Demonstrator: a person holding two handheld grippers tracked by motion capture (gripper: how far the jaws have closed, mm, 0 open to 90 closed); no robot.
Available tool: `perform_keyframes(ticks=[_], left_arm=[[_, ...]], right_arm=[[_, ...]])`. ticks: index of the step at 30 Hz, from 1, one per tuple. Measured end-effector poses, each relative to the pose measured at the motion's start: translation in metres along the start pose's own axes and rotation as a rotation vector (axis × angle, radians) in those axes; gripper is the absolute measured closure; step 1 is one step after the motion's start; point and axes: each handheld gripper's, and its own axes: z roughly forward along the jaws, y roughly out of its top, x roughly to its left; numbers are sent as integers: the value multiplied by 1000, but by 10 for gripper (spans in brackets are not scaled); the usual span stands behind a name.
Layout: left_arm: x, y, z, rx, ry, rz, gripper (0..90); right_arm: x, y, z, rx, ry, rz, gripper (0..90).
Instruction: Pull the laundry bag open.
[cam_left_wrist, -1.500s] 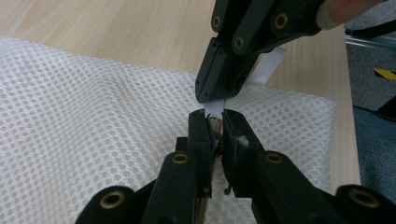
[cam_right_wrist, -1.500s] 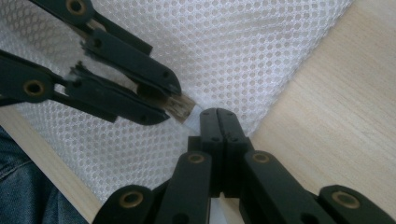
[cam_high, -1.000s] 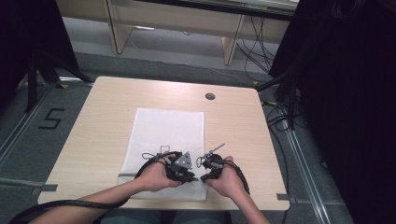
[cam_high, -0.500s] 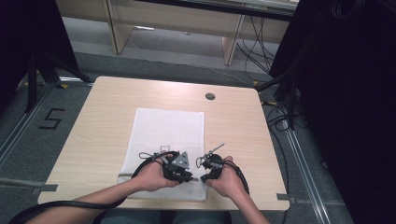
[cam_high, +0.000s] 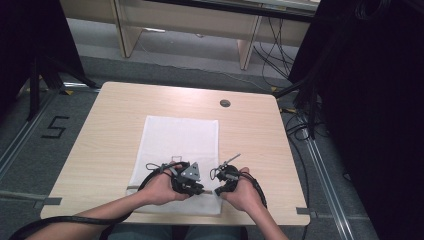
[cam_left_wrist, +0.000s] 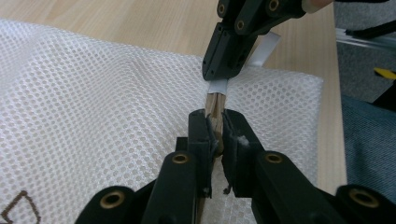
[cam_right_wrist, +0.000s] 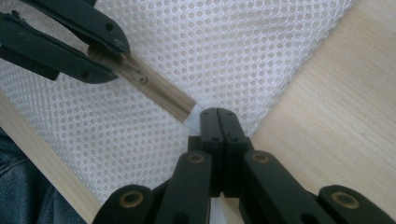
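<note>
Left gripper view: left hand-held gripper (cam_left_wrist: 215, 122) is pinching the zipper (cam_left_wrist: 215, 103), right hand-held gripper (cam_right_wrist: 218, 114) is clamping the bag's tab (cam_right_wrist: 192, 122) — I'd be pulling gently, tab kept taut.

In the high view the hands hide the near edge of the mesh bag (cam_high: 180, 140), and the zipper (cam_right_wrist: 159, 95) is too small to make out there. In the left gripper view the zipper's slider is buried between the left gripper (cam_left_wrist: 215, 133) jaws. The right gripper (cam_right_wrist: 218, 122) covers the white tab (cam_left_wrist: 261, 49) end.
</note>
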Motion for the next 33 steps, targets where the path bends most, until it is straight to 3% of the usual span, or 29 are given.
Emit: perform_keyframes(ticks=[3,7,12,13,16,17,18,19,21,27,29,30,31,33], left_arm=[[2,0,0,7,1,21,819],[1,-2,-1,-6,-4,-17,819],[0,-3,-1,-3,-1,-9,818],[1,-3,-2,-3,2,11,819],[1,-4,-4,-2,0,-8,818],[2,-4,-5,2,0,16,818],[1,-5,-5,-7,-4,-15,818],[1,-5,-5,-7,-4,-15,818],[1,-5,-7,4,5,6,818],[0,-8,-8,-3,2,-7,817],[1,-8,-10,0,4,13,817],[1,-8,-12,1,9,12,817],[1,-9,-13,-9,5,-18,817],[2,-11,-15,-20,1,-19,815]], right_arm=[[1,0,0,4,-5,-2,900],[0,0,0,1,-7,-6,900],[1,1,0,5,-9,-6,900],[1,1,0,5,-12,-8,900],[1,1,0,5,-10,-12,900],[1,1,0,7,-9,-10,900],[1,1,0,6,-9,-11,900],[1,1,0,6,-9,-11,900],[1,1,1,3,-12,-9,900],[1,1,0,6,-11,-10,900],[1,1,0,6,-12,-9,900],[1,1,0,5,-7,-9,900],[1,1,1,2,-9,-8,900],[1,1,1,2,-1,-4,900]])
